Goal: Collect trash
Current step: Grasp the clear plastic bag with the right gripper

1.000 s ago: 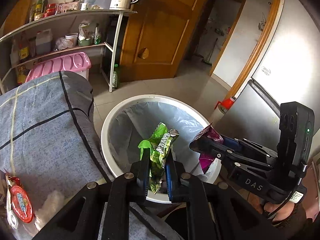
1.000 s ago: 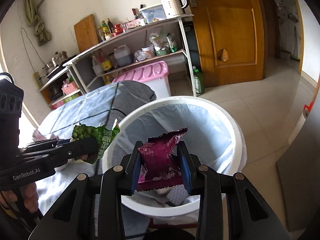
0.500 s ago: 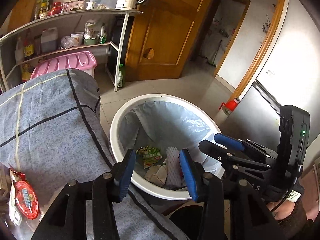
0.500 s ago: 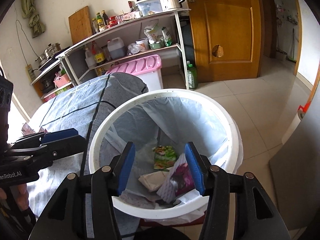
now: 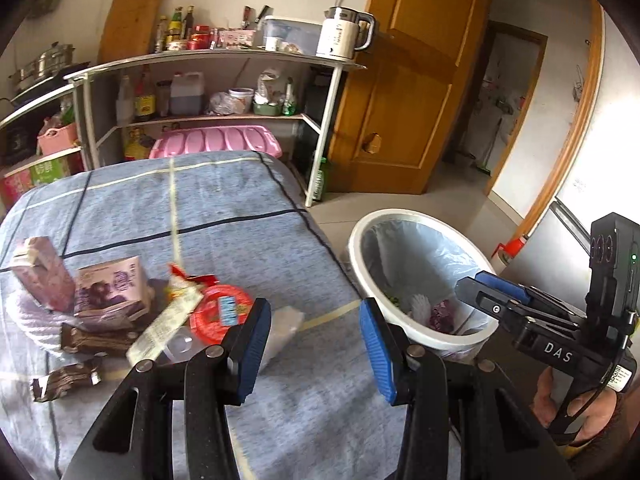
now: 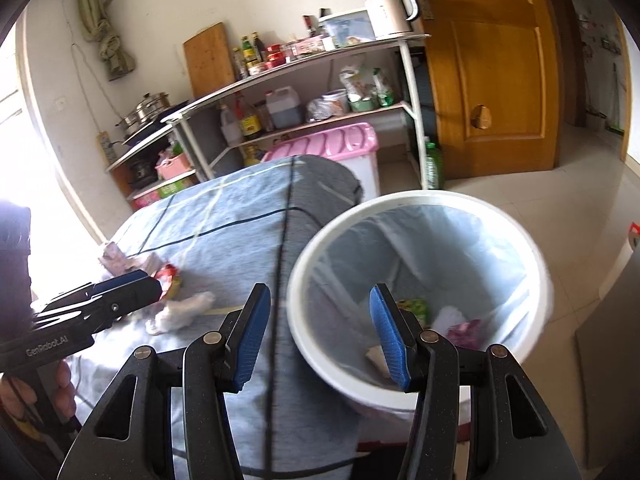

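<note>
A white trash bin [image 5: 360, 248] lined with a pale bag stands beside the grey cloth-covered table [image 5: 224, 216]; it also shows in the right wrist view [image 6: 532, 248]. Inside lie a purple wrapper [image 6: 464, 330], a green wrapper [image 6: 416, 306] and white scraps. Trash lies on the table's left: pink cartons [image 5: 112, 284], a red lid [image 5: 222, 310], brown wrappers [image 5: 92, 340], a clear packet [image 5: 284, 328]. My left gripper [image 5: 316, 348] is open and empty above the table edge. My right gripper [image 6: 320, 340] is open and empty at the bin's near rim.
A metal shelf rack [image 5: 224, 60] with bottles and a kettle [image 5: 344, 34] stands behind the table. A pink-lidded box [image 5: 216, 140] sits under it. A wooden door [image 5: 404, 92] is at the back right. A grey cabinet [image 5: 540, 248] stands right of the bin.
Both grippers opened and dropped the green and purple wrappers into the bin. The left gripper then swung left over the table; the right gripper drew back to the bin's near rim.
</note>
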A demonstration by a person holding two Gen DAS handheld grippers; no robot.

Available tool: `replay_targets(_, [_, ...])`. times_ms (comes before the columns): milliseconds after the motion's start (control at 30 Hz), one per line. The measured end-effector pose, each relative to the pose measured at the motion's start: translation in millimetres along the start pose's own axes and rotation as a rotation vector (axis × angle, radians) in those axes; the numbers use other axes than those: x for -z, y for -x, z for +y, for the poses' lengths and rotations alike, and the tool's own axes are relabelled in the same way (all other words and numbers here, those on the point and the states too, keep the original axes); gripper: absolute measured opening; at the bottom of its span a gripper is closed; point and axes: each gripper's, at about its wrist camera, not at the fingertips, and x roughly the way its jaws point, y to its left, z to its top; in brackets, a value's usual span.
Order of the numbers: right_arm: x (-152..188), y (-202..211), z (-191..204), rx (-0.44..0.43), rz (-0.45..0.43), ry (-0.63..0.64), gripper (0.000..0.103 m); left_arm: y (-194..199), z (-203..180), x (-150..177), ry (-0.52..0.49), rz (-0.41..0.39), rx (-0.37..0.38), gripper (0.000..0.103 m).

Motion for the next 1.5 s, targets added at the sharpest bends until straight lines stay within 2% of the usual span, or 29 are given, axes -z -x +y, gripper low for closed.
replay_targets(200, [7.7, -19.1, 41.6, -0.076, 0.043, 0.059, 0.053, 29.6, 49.6, 14.9, 0.068, -0.03, -0.097, 0.046])
replay_targets(367, [17.8, -37.3, 69.1, -0.125, 0.088, 0.093, 0.053, 40.4, 85.7, 31.1, 0.126, -0.019, -0.153, 0.049])
replay_targets(500, [23.6, -51.5, 89.0, -0.147, 0.117, 0.14, 0.053, 44.4, 111.1, 44.2, 0.171, -0.001, -0.19, 0.05])
replay_targets(633, [25.8, -69.1, 102.0, -0.127, 0.148, 0.166, 0.053, 44.5, 129.0, 52.1, 0.187, 0.015, -0.22, 0.052])
replay_targets(1000, [16.5, -112.3, 109.7, -0.158, 0.239, 0.055, 0.053, 30.1, 146.4, 55.6, 0.218, 0.039, -0.205, 0.052])
replay_targets(1200, [15.2, -120.4, 115.7, -0.188, 0.236, 0.054, 0.053, 19.8, 140.8, 49.8, 0.194, 0.045, -0.168, 0.053])
replay_targets(1400, [14.3, -120.8, 122.6, -0.228, 0.227, 0.066, 0.034, 10.3, 131.8, 42.2, 0.189, 0.05, -0.128, 0.053])
replay_targets(1433, [14.6, -120.0, 123.8, -0.225, 0.22, 0.073, 0.026, 10.0, 129.2, 41.5, 0.187, 0.048, -0.118, 0.053])
replay_targets(1500, [14.5, -115.8, 127.7, -0.194, 0.192, 0.102, 0.026, 8.0, 123.2, 41.4, 0.183, 0.049, -0.082, 0.053])
